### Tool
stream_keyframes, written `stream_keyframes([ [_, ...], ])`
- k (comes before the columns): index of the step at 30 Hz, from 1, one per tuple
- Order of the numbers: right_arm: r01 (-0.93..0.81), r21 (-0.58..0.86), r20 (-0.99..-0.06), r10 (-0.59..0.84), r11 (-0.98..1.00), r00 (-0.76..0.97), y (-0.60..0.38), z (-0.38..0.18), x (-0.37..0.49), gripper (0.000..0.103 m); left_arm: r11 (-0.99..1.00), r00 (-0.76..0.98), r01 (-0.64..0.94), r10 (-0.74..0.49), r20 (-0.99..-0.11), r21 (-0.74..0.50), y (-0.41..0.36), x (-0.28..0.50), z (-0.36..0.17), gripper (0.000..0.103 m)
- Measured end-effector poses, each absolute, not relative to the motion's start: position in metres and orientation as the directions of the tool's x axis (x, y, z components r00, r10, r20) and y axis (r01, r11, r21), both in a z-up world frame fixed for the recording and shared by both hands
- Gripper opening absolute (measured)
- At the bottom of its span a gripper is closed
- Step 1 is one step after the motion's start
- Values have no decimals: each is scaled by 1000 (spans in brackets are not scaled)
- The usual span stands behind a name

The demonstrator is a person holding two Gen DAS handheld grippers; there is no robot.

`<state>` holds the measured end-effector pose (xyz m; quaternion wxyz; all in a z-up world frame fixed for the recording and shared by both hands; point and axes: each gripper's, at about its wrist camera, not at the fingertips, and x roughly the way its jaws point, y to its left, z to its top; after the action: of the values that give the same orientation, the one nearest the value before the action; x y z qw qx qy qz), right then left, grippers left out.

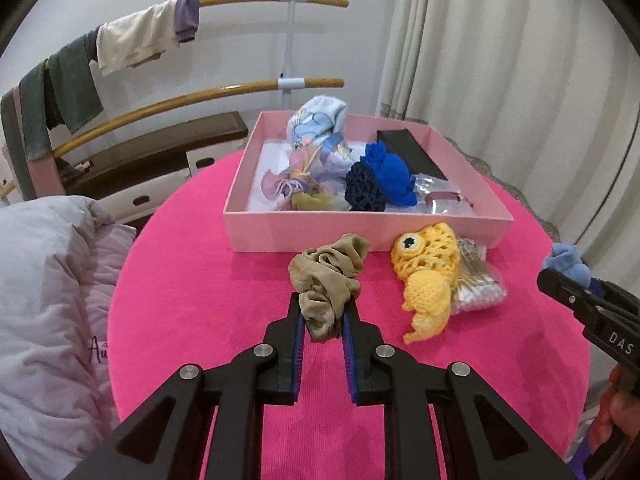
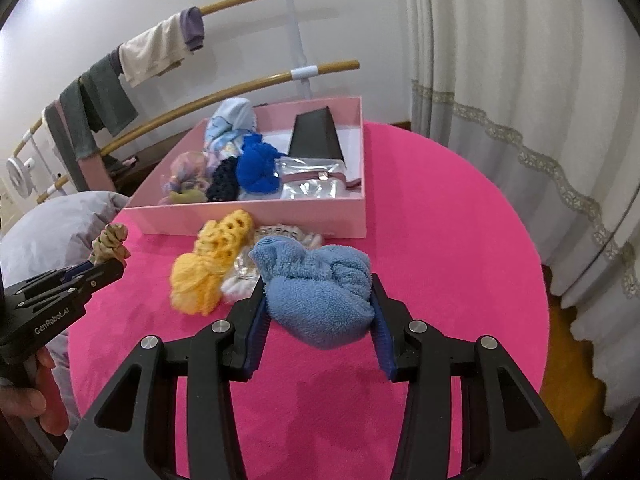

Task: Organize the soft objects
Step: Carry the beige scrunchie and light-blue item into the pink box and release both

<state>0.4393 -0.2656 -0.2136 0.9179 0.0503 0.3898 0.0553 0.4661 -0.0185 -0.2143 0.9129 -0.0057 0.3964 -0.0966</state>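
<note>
My left gripper (image 1: 323, 304) is shut on a tan satin scrunchie (image 1: 328, 276), held over the pink round table (image 1: 200, 280); it also shows in the right wrist view (image 2: 109, 245). My right gripper (image 2: 318, 292) is shut on a light blue terry cloth (image 2: 320, 288), which also shows at the right edge of the left wrist view (image 1: 568, 262). A yellow crochet fish (image 1: 428, 276) lies on the table before the pink box (image 1: 360, 232). The box holds a floral cloth (image 1: 316, 128), a blue knit piece (image 1: 390, 172) and a navy crochet piece (image 1: 362, 192).
A clear bag of small items (image 1: 478, 280) lies under the yellow fish. The box also holds a black case (image 1: 408, 152) and a clear pouch (image 1: 440, 196). A grey quilt (image 1: 48, 280) lies left of the table. A wooden rail with hanging clothes (image 1: 120, 44) and curtains (image 1: 500, 60) stand behind.
</note>
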Motion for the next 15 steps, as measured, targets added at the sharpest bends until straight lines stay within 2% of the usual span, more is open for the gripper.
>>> stream_keyframes([
  [15,-125,148,-646,192,981,739,-251,-175,402,42,985,728,167,-148,-669,-36,-25,412,-168,14],
])
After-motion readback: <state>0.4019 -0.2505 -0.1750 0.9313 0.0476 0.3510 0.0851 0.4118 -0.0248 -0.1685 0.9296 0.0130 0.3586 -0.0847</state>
